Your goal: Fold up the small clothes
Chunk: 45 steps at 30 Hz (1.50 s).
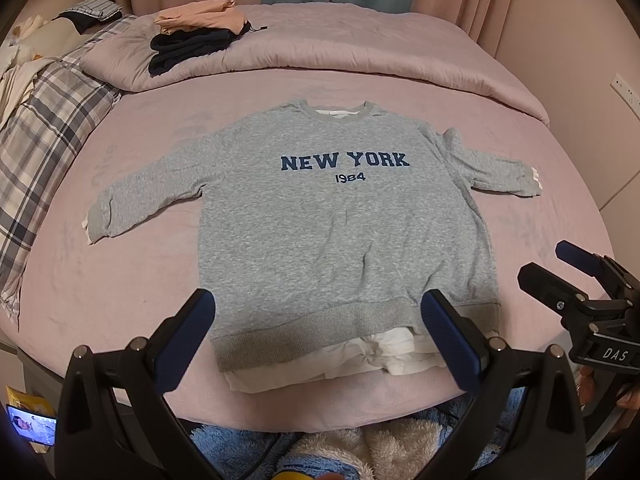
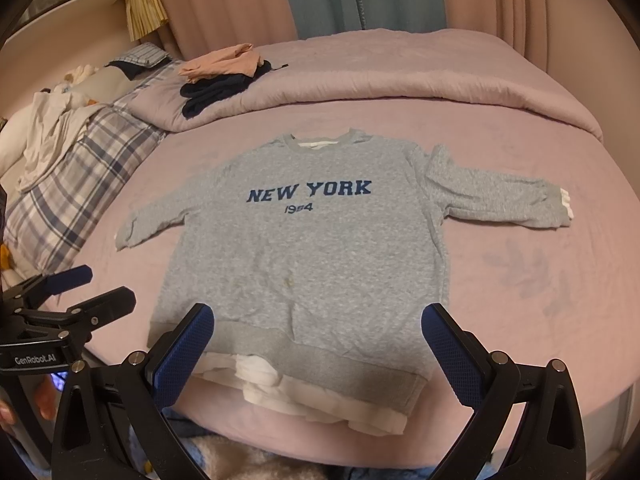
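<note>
A grey sweatshirt [image 1: 340, 220] [image 2: 304, 264] printed "NEW YORK 1984" lies face up and flat on the pink bed sheet [image 1: 140, 280] [image 2: 540, 320], both sleeves spread out. White lining shows under its hem [image 1: 360, 360], nearest me. My left gripper [image 1: 318, 296] hovers open over the hem's left half, holding nothing; it also shows in the right wrist view as the left gripper [image 2: 108, 284] at the far left. My right gripper [image 2: 318, 310] hangs open above the hem's middle; in the left wrist view the right gripper [image 1: 546, 264] is off the shirt's right edge.
A folded pink quilt [image 1: 360, 48] lies across the far side, with a pile of peach and navy clothes [image 1: 196, 36] on it. Plaid bedding [image 1: 48, 140] and white cloth lie at the left. A phone [image 1: 32, 428] and blue fluffy fabric [image 1: 340, 440] sit below the near bed edge.
</note>
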Available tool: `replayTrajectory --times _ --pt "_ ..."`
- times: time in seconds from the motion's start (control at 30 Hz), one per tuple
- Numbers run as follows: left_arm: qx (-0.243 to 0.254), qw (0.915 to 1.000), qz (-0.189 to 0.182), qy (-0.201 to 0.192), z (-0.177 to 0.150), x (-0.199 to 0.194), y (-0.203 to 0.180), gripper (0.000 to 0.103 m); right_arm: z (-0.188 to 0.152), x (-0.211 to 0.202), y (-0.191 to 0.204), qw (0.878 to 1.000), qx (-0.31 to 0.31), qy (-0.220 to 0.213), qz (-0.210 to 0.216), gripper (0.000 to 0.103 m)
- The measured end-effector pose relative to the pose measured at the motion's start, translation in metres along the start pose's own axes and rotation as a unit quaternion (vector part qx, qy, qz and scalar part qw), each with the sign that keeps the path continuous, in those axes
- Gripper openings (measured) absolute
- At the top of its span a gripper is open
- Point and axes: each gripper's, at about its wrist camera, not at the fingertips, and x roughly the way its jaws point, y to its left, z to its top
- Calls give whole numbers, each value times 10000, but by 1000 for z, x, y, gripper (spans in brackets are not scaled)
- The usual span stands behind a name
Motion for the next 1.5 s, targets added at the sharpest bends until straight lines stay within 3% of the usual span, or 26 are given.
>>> replayTrajectory --times 0.97,1.1,1.2,1.33,1.5 --pt "-27 9999 -73 83 -1 5 0 103 -1 -1 -1 10000 10 -3 -8 103" --pt "-646 9963 -482 313 -1 19 19 103 -3 1 -5 10000 40 -42 49 103" --pt "-1073 9929 -296 418 -4 35 38 103 -4 6 -8 9999 72 -55 43 103" --pt "-1733 9820 -427 613 -13 55 67 103 -8 17 -13 9998 145 76 65 103" --pt "-1969 9755 -659 724 -19 67 81 103 -5 22 -21 9993 295 -71 233 103"
